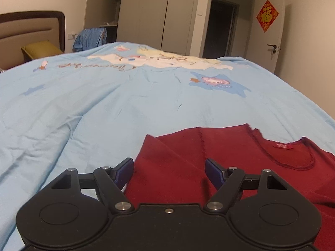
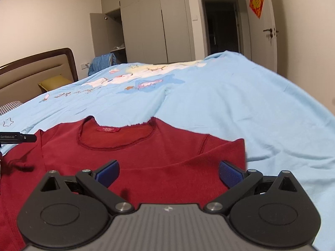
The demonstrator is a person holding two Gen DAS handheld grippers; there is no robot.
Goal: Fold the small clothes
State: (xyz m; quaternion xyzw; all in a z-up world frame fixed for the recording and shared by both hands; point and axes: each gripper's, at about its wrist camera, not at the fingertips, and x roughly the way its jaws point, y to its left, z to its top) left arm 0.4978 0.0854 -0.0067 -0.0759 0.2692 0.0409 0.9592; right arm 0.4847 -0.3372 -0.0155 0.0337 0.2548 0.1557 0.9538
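A dark red sweater is lying flat on a bed, spread over a light blue bedspread printed with cartoon pictures. The sweater is sitting near the close edge of the bed, its round neckline and small red label pointing toward the far side. One sleeve is lying folded across the body at the right, making a straight edge there.

The left gripper is hovering just above the sweater's left side, its jaws standing wide apart with nothing between them; the blue pads are showing. The right gripper is hovering above the sweater's right half, its jaws also spread wide and holding nothing.

In the right wrist view, a black part of the other gripper is showing at the far left edge.

Beyond the bed, a padded headboard is standing at the left, grey wardrobes along the far wall, and a white door bearing a red diamond decoration at the right.
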